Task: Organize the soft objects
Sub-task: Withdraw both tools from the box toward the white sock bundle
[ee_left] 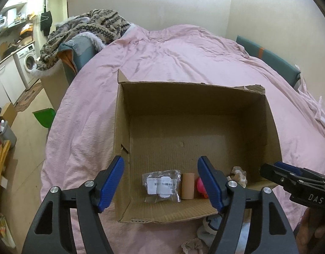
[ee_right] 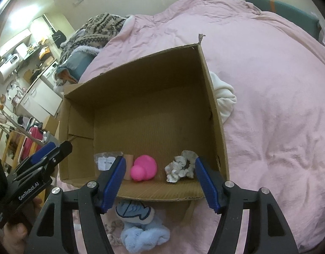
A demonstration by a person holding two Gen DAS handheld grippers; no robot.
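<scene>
An open cardboard box (ee_left: 183,99) sits on a pink bed cover (ee_left: 183,48). Along its near wall lie a clear labelled plastic bag (ee_left: 162,185), a tan tube (ee_left: 188,186), a pink soft toy (ee_right: 143,168) and a cream scrunchie (ee_right: 181,166). My left gripper (ee_left: 160,163) hangs open over the bag and tube, with nothing between its fingers. My right gripper (ee_right: 160,160) is open above the pink toy and scrunchie, touching neither. On the cover in front of the box lie a blue fish plush (ee_right: 134,210), a light-blue fluffy piece (ee_right: 145,236) and a small scrunchie (ee_right: 113,228).
A white cloth (ee_right: 224,97) is bunched against the box's right wall. A patterned knit heap (ee_left: 88,27) lies at the bed's far left corner. Left of the bed are the floor, a green dustpan (ee_left: 43,116) and a washing machine (ee_left: 28,60).
</scene>
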